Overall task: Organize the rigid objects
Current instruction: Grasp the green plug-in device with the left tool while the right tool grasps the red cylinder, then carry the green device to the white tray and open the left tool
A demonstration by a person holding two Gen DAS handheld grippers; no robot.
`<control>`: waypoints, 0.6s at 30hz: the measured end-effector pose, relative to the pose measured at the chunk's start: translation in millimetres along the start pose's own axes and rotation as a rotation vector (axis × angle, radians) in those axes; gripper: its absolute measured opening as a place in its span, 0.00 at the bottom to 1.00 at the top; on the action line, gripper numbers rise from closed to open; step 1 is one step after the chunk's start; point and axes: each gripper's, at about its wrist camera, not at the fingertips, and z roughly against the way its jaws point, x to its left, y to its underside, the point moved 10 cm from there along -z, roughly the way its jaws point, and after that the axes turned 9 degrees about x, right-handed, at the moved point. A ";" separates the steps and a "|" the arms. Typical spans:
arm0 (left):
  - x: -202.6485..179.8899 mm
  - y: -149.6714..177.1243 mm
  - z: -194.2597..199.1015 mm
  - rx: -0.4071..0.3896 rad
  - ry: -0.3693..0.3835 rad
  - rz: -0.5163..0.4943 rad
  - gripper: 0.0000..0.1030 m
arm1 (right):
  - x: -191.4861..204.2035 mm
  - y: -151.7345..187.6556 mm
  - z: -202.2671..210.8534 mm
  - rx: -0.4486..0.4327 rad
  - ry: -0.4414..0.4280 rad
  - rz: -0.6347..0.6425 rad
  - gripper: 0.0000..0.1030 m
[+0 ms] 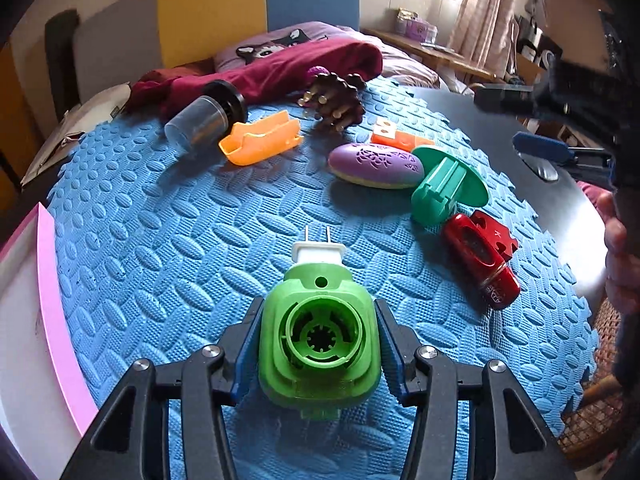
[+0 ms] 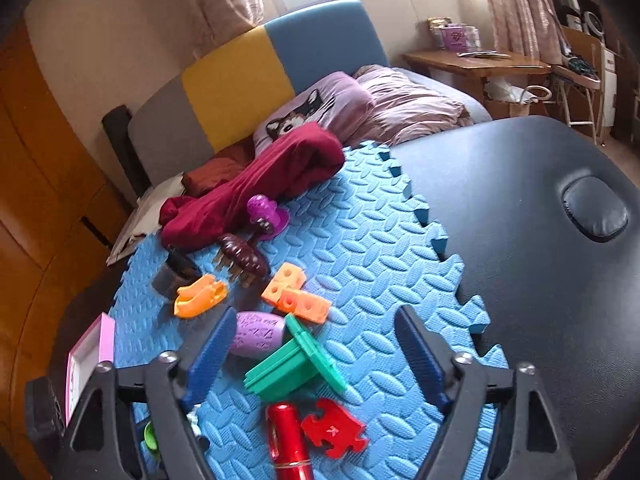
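Note:
My left gripper (image 1: 318, 312) is shut on a green plug-in device (image 1: 320, 344), one pad against each side, its white plug (image 1: 318, 250) pointing away over the blue foam mat (image 1: 168, 216). A sliver of that device (image 2: 150, 436) shows in the right wrist view. My right gripper (image 2: 316, 316) stands open with nothing pressed between its fingers. It hangs above a teal spool (image 2: 288, 364), a red flashlight (image 2: 286, 432) and a red puzzle piece (image 2: 334, 428). In the left wrist view the spool (image 1: 444, 188), flashlight (image 1: 484, 264) and puzzle piece (image 1: 500, 236) lie to the right.
Further back lie a purple oval case (image 1: 376, 164), orange blocks (image 1: 396, 138), an orange scoop (image 1: 260, 140), a brown brush (image 1: 336, 104), a clear cup (image 1: 204, 116) and a maroon cloth (image 1: 280, 68). A pink-edged box (image 1: 48, 300) stands left. Black tabletop (image 2: 540, 220) extends right.

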 end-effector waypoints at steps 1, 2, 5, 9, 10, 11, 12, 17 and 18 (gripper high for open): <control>0.6 0.5 0.4 -0.007 -0.003 -0.003 0.51 | 3.6 2.1 -0.4 0.009 -0.008 0.013 0.62; 0.8 1.1 0.8 -0.012 -0.005 -0.007 0.51 | 10.0 5.9 -1.4 0.027 -0.030 0.030 0.54; 1.3 2.5 2.2 -0.023 -0.004 -0.010 0.51 | 22.3 17.7 -2.2 0.075 -0.058 0.066 0.43; 0.6 2.2 2.1 -0.037 -0.004 -0.009 0.51 | 35.9 44.8 -4.5 0.150 -0.055 0.132 0.40; 0.1 2.6 1.7 -0.040 -0.007 -0.011 0.51 | 38.6 52.2 -7.5 0.171 -0.044 0.152 0.40; -0.6 2.9 1.6 -0.043 -0.010 -0.011 0.51 | 38.8 56.8 -10.3 0.187 -0.029 0.165 0.40; -0.9 3.1 1.7 -0.045 -0.011 -0.012 0.51 | 38.2 63.1 -15.8 0.212 0.003 0.182 0.40; -0.8 5.0 4.9 -0.039 -0.013 -0.005 0.51 | 40.6 83.0 -36.6 0.285 0.081 0.282 0.24; 1.1 6.8 7.5 -0.032 -0.017 0.004 0.51 | 42.0 86.4 -40.4 0.301 0.075 0.289 0.24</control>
